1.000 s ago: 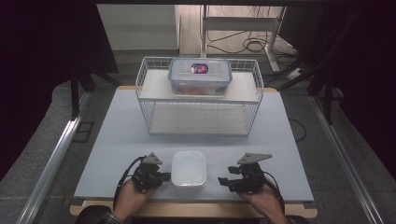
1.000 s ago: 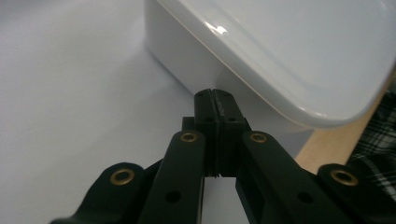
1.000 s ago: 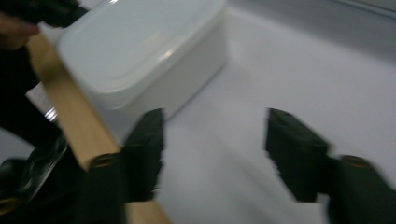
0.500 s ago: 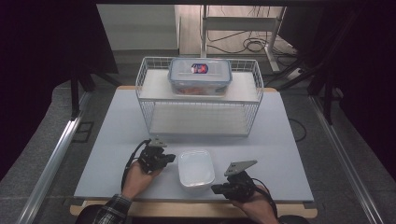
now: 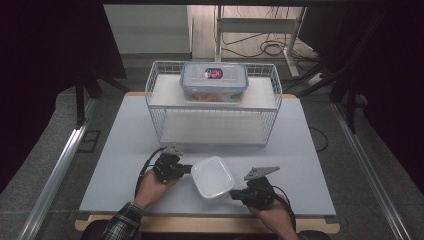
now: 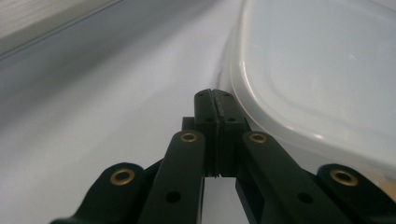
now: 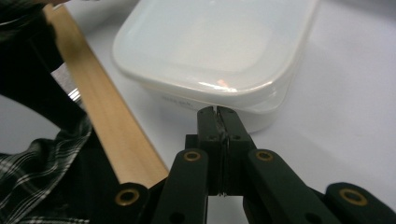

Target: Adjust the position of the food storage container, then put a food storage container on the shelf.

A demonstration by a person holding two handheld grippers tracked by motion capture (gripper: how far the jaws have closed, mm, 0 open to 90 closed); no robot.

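A white, translucent lidded box (image 5: 212, 177) lies skewed near the front edge of the table. My left gripper (image 5: 186, 169) is shut, its tips against the box's left side; in the left gripper view the closed jaws (image 6: 213, 93) rest beside the box's rim (image 6: 299, 84) with nothing between them. My right gripper (image 5: 233, 195) is shut too and meets the box's front right corner. In the right gripper view its closed tips (image 7: 216, 111) sit just under the lid's edge (image 7: 219, 51).
A white wire rack (image 5: 212, 107) stands at the back of the grey table (image 5: 300, 150), with a clear lidded food box (image 5: 214, 81) on its upper shelf. The wooden front edge (image 7: 112, 121) runs close under my right gripper, beside a checked sleeve (image 7: 42, 186).
The left gripper has moved up and to the right against the box. The right hand has drawn back toward the front edge. The box has turned and slid slightly right.
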